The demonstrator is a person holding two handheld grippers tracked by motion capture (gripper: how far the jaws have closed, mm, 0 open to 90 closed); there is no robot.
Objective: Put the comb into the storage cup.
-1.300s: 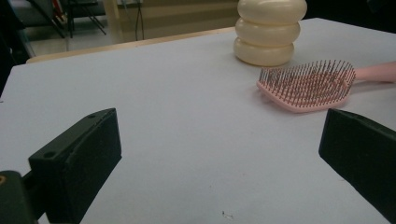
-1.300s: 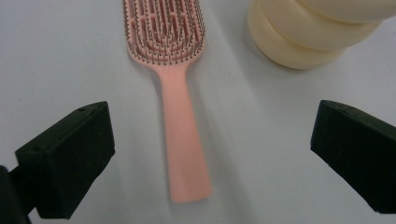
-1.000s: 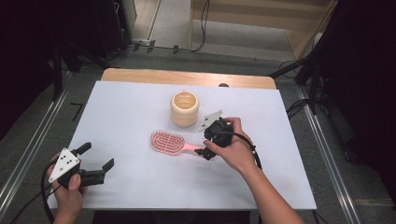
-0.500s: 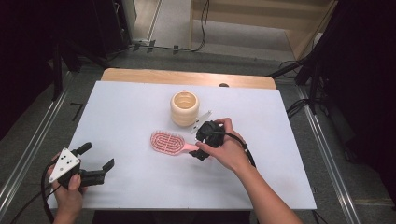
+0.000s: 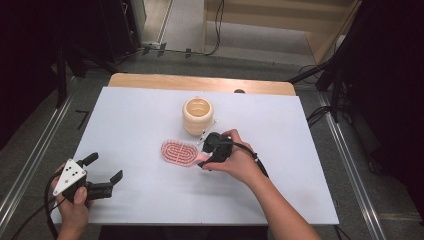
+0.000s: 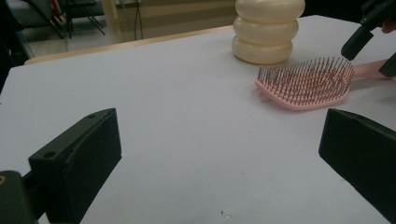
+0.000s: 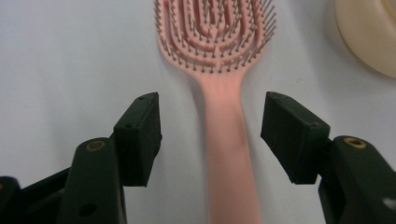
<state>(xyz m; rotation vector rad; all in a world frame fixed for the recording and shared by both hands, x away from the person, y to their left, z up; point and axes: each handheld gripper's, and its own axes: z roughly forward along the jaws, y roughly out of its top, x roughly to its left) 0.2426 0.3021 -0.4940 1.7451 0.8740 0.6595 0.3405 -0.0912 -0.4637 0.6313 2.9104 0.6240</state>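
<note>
A pink hairbrush (image 5: 179,152) lies bristles up in the middle of the white table (image 5: 130,115). Its handle (image 7: 224,121) runs between the jaws of my right gripper (image 5: 204,155), which have just been closing. In the right gripper view a gap still shows on each side of the handle, so the pads are not pressing on it. My left gripper (image 5: 104,167) rests open at the near left of the table with nothing between its fingers (image 6: 84,158). The left gripper view has the brush (image 6: 306,84) at its right.
A cream ribbed jar (image 5: 198,116) stands just behind the brush head, close to my right gripper (image 7: 212,114). The jar (image 6: 268,30) is also at the top of the left gripper view. A wooden strip (image 5: 200,82) borders the table's far edge.
My right gripper has moved left and down over the brush handle and its jaws have narrowed around it. The left gripper has stayed put.
</note>
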